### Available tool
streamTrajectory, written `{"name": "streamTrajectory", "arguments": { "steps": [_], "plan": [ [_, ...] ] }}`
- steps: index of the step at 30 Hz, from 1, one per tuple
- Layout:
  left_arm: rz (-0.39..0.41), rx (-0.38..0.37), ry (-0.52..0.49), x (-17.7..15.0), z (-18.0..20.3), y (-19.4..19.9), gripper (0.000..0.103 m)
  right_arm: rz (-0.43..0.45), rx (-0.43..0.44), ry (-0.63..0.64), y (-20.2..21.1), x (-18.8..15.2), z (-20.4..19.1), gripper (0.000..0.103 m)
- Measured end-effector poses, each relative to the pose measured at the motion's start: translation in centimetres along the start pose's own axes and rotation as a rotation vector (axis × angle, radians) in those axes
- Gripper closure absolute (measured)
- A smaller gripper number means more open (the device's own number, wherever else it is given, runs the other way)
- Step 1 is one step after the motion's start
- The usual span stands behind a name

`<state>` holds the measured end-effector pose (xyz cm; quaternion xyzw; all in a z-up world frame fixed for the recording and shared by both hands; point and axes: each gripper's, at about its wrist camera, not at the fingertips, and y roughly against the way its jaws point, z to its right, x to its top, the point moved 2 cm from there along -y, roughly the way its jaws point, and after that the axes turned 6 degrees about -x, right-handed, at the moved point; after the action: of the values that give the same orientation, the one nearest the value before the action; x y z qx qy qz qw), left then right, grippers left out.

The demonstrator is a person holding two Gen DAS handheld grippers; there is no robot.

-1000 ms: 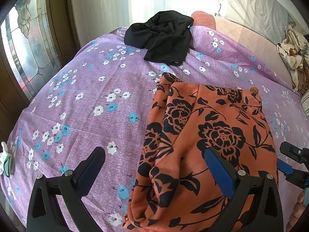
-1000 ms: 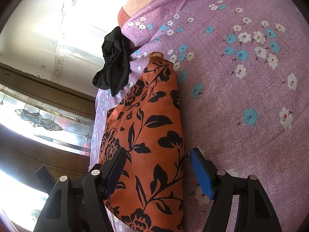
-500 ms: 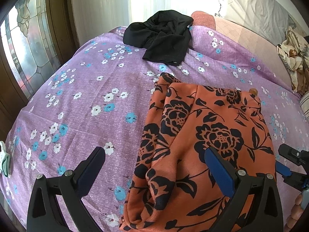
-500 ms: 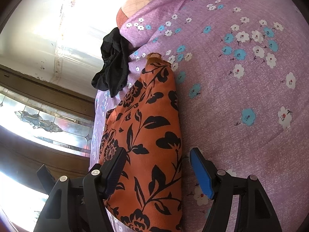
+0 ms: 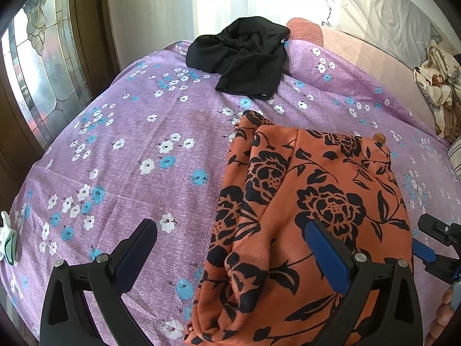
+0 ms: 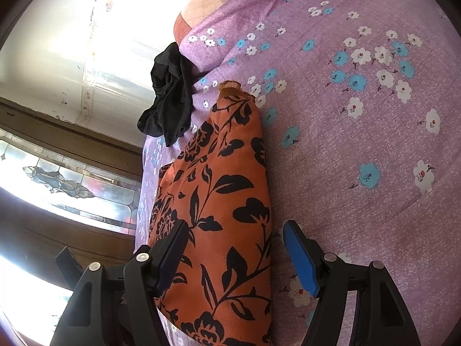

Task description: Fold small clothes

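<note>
An orange garment with a black flower print lies folded on the purple flowered bedsheet. My left gripper hangs open just above its near left edge: the blue-padded finger is over the cloth, the other over bare sheet. In the right wrist view the same orange garment runs away from me. There my right gripper stands open astride the garment's near right edge, gripping nothing. A crumpled black garment lies at the far end of the bed.
A stained-glass window in a dark wooden frame runs along the left of the bed. A cream bundle of cloth sits at the far right. A small pale green item rests at the sheet's left edge. Flowered sheet spreads left of the orange garment.
</note>
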<state>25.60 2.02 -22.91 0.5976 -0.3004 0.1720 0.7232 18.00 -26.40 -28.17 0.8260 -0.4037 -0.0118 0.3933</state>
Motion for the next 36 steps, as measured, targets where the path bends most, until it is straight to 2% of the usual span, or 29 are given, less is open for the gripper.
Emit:
{"name": "streamTrajectory", "arguments": {
  "steps": [36],
  "plan": [
    [0.002,-0.004,0.002,0.15,0.46,0.06,0.001,-0.004,0.002,0.004,-0.05,0.03,0.08,0.031]
  ]
}}
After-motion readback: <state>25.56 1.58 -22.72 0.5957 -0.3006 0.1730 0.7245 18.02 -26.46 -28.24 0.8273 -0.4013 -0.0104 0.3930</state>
